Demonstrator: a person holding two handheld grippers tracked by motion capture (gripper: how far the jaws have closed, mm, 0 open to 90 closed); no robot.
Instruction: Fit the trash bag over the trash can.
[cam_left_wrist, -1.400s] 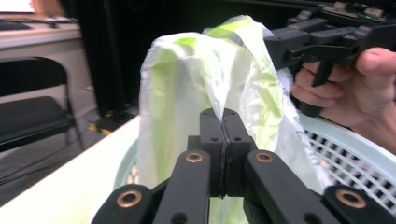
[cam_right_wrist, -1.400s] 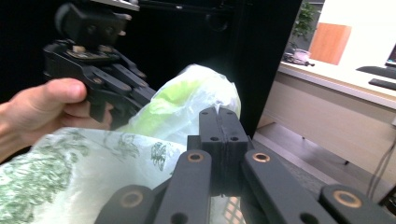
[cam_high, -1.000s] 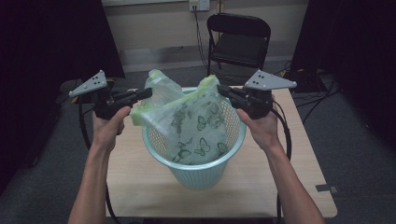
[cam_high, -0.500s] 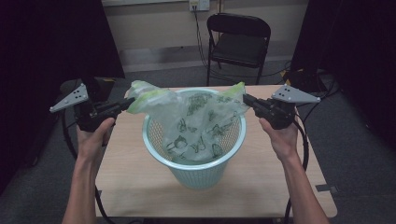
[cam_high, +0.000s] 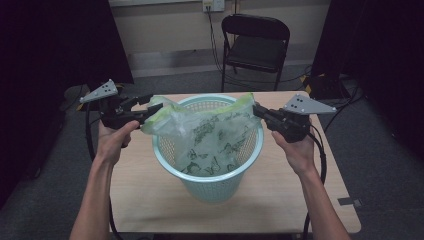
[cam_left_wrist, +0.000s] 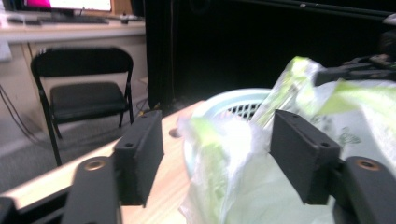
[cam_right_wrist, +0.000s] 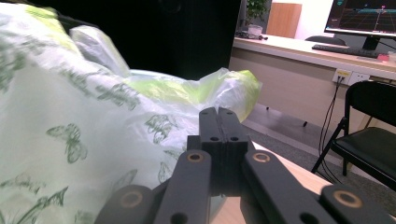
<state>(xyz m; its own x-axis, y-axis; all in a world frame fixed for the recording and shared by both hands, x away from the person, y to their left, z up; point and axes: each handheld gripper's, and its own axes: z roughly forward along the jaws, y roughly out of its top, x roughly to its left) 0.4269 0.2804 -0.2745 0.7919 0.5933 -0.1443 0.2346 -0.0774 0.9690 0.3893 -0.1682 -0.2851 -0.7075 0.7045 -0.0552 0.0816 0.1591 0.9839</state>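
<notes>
A pale teal mesh basket (cam_high: 216, 184) stands on the wooden table (cam_high: 145, 200). A clear plastic bag (cam_high: 210, 135) with a butterfly print and a green edge hangs inside it, its mouth spread over the rim. My left gripper (cam_high: 152, 107) is at the bag's left edge. Its jaws have just been opening, and in the left gripper view (cam_left_wrist: 217, 119) the bag (cam_left_wrist: 233, 177) lies loose between the parted pads. My right gripper (cam_high: 257, 110) is shut on the bag's right edge, its jaws (cam_right_wrist: 218, 112) pressed together against the plastic (cam_right_wrist: 70, 116).
A black folding chair (cam_high: 255, 45) stands behind the table near a wall socket. Dark curtains flank both sides. Cables trail from both grippers past the table's edges. Bare wood surrounds the basket's foot.
Both hands have spread apart and come down, stretching the bag's mouth over the basket. The left jaws have parted and the bag's left edge has gone slack.
</notes>
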